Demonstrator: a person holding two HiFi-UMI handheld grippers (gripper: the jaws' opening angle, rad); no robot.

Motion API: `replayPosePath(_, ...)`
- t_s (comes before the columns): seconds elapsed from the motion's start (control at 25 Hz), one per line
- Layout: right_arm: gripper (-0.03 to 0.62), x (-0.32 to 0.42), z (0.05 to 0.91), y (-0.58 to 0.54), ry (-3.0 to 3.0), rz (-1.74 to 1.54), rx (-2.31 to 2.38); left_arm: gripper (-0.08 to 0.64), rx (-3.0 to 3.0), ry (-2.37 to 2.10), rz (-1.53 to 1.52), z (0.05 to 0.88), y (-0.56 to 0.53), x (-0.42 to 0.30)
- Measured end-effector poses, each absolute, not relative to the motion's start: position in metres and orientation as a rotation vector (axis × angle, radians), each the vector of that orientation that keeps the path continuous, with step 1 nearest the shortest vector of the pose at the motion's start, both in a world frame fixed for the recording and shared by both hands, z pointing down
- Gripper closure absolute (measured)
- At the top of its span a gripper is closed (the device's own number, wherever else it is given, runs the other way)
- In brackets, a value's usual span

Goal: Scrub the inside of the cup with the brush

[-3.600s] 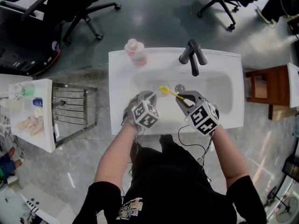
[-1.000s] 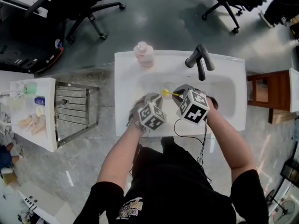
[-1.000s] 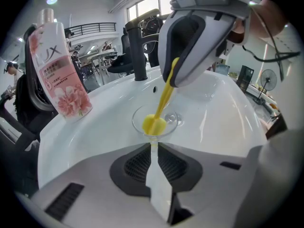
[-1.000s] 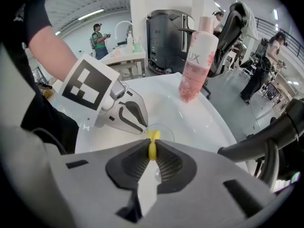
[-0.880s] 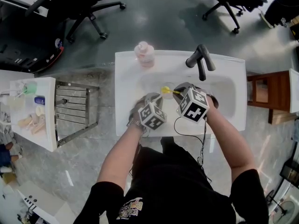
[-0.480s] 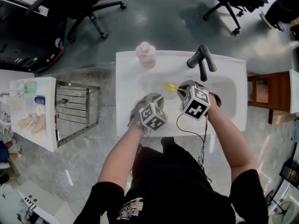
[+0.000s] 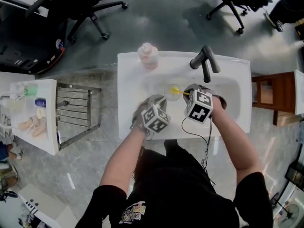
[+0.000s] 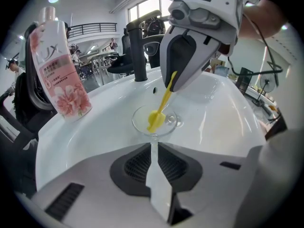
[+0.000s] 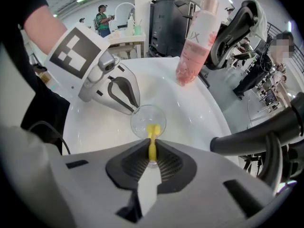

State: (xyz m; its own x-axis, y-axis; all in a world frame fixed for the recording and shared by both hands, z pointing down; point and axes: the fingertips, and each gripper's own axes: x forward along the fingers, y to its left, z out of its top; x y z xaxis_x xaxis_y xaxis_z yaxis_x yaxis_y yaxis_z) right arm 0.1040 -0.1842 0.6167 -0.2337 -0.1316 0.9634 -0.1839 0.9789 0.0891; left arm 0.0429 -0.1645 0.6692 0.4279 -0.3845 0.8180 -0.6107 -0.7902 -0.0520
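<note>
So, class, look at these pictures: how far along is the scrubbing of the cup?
Done: the left gripper holds the clear cup over the sink, and the right gripper grips the yellow brush. In hand: the brush head sits inside the cup. Left: whether the scrubbing is finished cannot be told; the brush is not yet out.

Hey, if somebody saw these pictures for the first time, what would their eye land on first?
The yellow brush stands out most: its head sits inside the clear cup over the white sink, gripped by the right gripper, while the left gripper holds the cup. Next comes the pink bottle on the sink's back rim, left of the black tap.
</note>
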Motion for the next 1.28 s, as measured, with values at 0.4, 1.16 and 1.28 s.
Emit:
replayPosePath(0.4,0.554,0.098,0.621,-0.164,-1.797,0.074,0.133,0.518,2.431,-0.865,1.294,0.669,-0.164,0.044)
replayPosePath(1.16,0.555,0.068,0.623,-0.178,-1.899,0.142,0.255,0.518,2.431,-0.867,1.295,0.669,-0.165,0.043)
replayPosePath(1.28,0.554,0.070,0.623,-0.186,-1.888,0.132,0.282,0.520,2.433,-0.868,1.295,0.670,-0.165,0.043)
